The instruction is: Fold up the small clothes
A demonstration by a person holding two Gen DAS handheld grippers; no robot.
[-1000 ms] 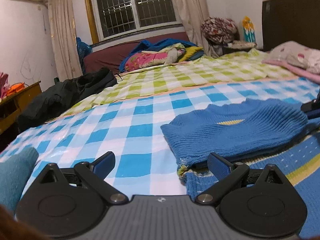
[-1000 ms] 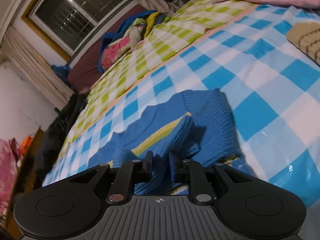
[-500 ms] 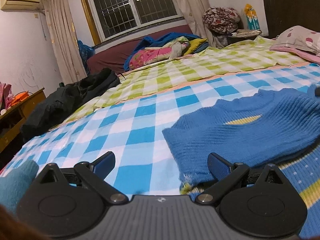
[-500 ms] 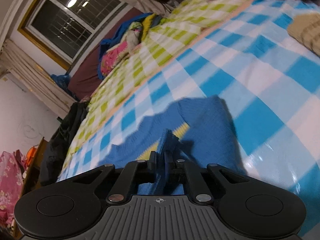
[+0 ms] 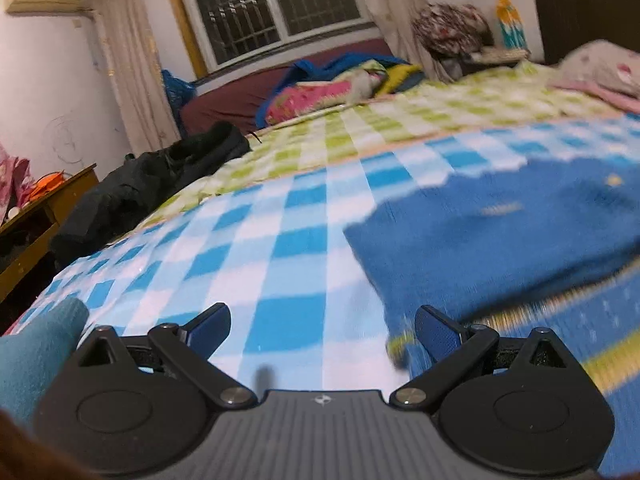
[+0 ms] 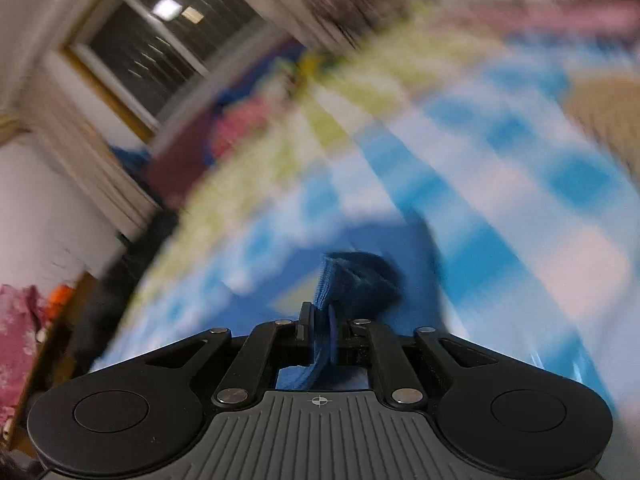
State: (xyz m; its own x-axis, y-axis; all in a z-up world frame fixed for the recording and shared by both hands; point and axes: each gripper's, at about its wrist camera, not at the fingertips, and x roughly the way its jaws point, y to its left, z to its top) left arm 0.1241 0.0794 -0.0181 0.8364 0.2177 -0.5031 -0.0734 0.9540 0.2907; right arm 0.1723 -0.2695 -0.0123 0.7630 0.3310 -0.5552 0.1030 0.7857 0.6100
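Note:
A blue knit sweater [image 5: 500, 232] with a yellow stripe lies on the blue-and-white checked bedspread [image 5: 280, 248], blurred in the left wrist view. My left gripper [image 5: 322, 320] hovers low over the bedspread at the sweater's left edge. It stands open with nothing between its fingers, and its right finger [image 5: 434, 332] is next to the sweater's hem. In the right wrist view my right gripper [image 6: 319, 320] pinches a raised fold of the blue sweater [image 6: 352, 276]. Its jaws are opening slightly, with the fabric still pressed between the pads. That view is heavily motion-blurred.
A black jacket [image 5: 160, 184] lies at the bed's left edge beside a wooden cabinet [image 5: 44, 208]. Colourful bedding [image 5: 340, 84] is heaped by the window and a pillow [image 5: 600, 64] lies far right. A teal cloth [image 5: 36, 352] sits near left. A tan knit item [image 6: 600, 108] lies far right.
My right gripper closed on a fold of the sweater and is moving with it; its view has blurred. The sweater shifts rightward in the left view. The left gripper stayed open.

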